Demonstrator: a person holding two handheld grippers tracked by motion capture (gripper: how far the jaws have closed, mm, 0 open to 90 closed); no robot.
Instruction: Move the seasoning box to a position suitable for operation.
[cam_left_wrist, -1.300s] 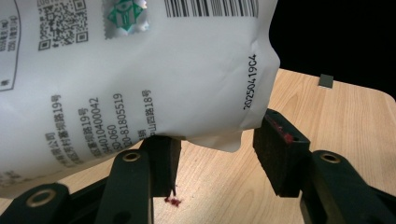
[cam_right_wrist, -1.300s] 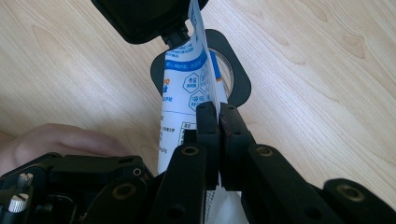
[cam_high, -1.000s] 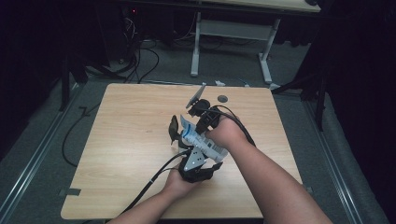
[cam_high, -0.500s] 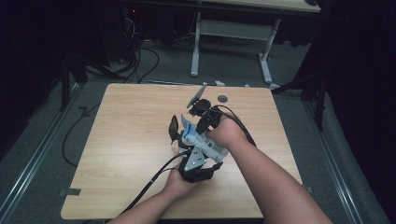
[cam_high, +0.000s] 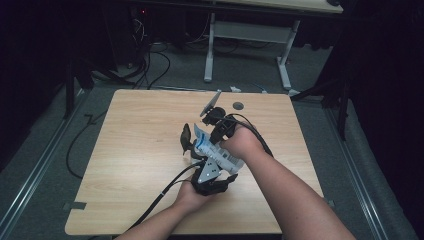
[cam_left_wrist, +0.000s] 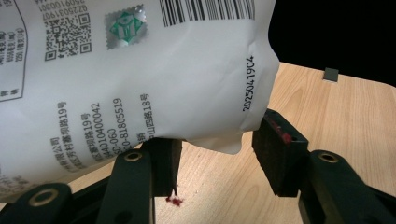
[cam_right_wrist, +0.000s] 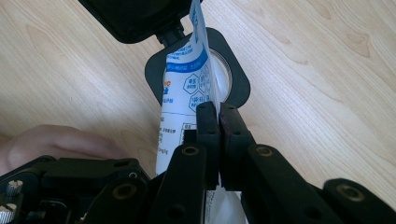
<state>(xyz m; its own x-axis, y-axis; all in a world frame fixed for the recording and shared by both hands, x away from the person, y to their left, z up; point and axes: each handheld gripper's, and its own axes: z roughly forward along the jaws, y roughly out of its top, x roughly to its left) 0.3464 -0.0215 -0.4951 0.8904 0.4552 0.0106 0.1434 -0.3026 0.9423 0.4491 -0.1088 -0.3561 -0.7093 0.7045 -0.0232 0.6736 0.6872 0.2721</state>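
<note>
Right gripper (cam_right_wrist: 218, 112) is clamped tight on the edge of a white printed pouch (cam_high: 212, 148), held just above the wooden table (cam_high: 130, 150) near its middle, between both hands. Left gripper (cam_left_wrist: 217, 156) has its jaws spread, the pouch's lower corner hanging between them; pads (cam_left_wrist: 275, 154) not pressing it. Small dark round piece (cam_high: 238, 105) lies near the table's far edge.

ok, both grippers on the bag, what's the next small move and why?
Probably close the left gripper on the bag: its fingers sit apart with the bag's bottom corner between them, while the right gripper already pinches the bag's edge.
</note>
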